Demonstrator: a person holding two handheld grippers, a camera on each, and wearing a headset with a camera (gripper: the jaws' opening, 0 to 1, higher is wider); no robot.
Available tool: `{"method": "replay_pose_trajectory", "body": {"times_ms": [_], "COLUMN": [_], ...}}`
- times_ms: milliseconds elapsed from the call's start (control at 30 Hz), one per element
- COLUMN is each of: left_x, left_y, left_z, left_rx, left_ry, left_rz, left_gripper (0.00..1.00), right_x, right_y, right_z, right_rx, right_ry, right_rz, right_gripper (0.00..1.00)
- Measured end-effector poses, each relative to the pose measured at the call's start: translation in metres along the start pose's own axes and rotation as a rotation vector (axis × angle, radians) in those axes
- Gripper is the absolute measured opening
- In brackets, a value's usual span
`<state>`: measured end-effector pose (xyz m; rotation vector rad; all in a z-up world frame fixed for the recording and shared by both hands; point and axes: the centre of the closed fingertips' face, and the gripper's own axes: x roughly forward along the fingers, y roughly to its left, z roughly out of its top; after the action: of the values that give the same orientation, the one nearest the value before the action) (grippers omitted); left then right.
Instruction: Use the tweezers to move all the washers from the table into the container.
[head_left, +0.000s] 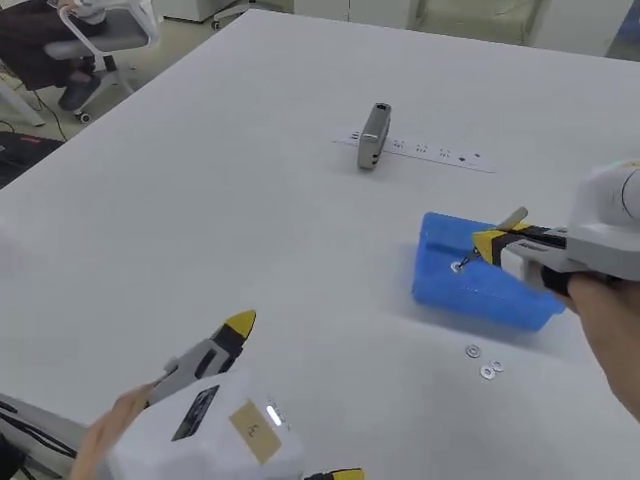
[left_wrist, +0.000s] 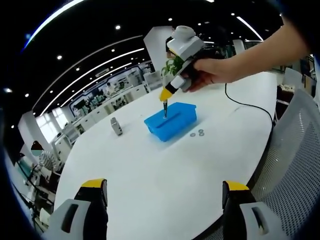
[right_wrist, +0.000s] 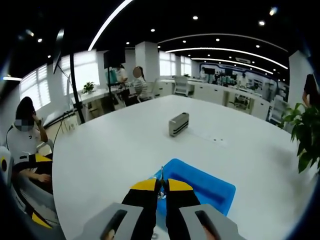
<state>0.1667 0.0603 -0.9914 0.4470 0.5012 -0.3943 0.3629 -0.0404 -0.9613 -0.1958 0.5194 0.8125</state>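
The right tool (right_wrist: 161, 186), clamped on tweezers (left_wrist: 165, 109), holds their tips over the blue container (left_wrist: 183, 120); left tool (left_wrist: 165, 187) gapes.

readable text: none.
strip (head_left: 420, 152) on the surface (head_left: 200, 210): a row of small dark marks, too small to read.
tan sticker (head_left: 250, 430) on the left tool (head_left: 292, 398): one dark mark, blurred.
dark label (head_left: 195, 412) beside the sticker: print too fine to make out.
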Motion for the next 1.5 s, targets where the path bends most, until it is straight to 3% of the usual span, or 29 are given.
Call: {"method": "replay_pose_trajectory", "body": {"times_ms": [233,467,1133,1500], "left_x": [0.001,0.001,0.001,0.001], "left_y": [0.001,0.001,0.002,0.002], "left_z": [-0.002,-0.002,-0.002,-0.002], "left_rx": [0.000,0.003,-0.010,-0.012], "left_ry": [0.010,0.011,0.005,0.006], "left_rz": [0.003,0.003,0.005,0.007], "left_gripper": [0.97,0.97,0.95,0.94], "right_x": [0.011,0.022,0.043,0.042], "right_y": [-0.011,-0.015,-0.014,-0.015], "right_z": [-0.015,-0.025,-0.043,-0.044], "right_rx": [0.074,0.099,0.022,0.007], "right_ry": [0.023,0.049,0.120,0.113], "right_rz": [-0.018,-0.033,-0.044,-0.047], "right_gripper": [0.01,0.01,0.02,0.02]}}
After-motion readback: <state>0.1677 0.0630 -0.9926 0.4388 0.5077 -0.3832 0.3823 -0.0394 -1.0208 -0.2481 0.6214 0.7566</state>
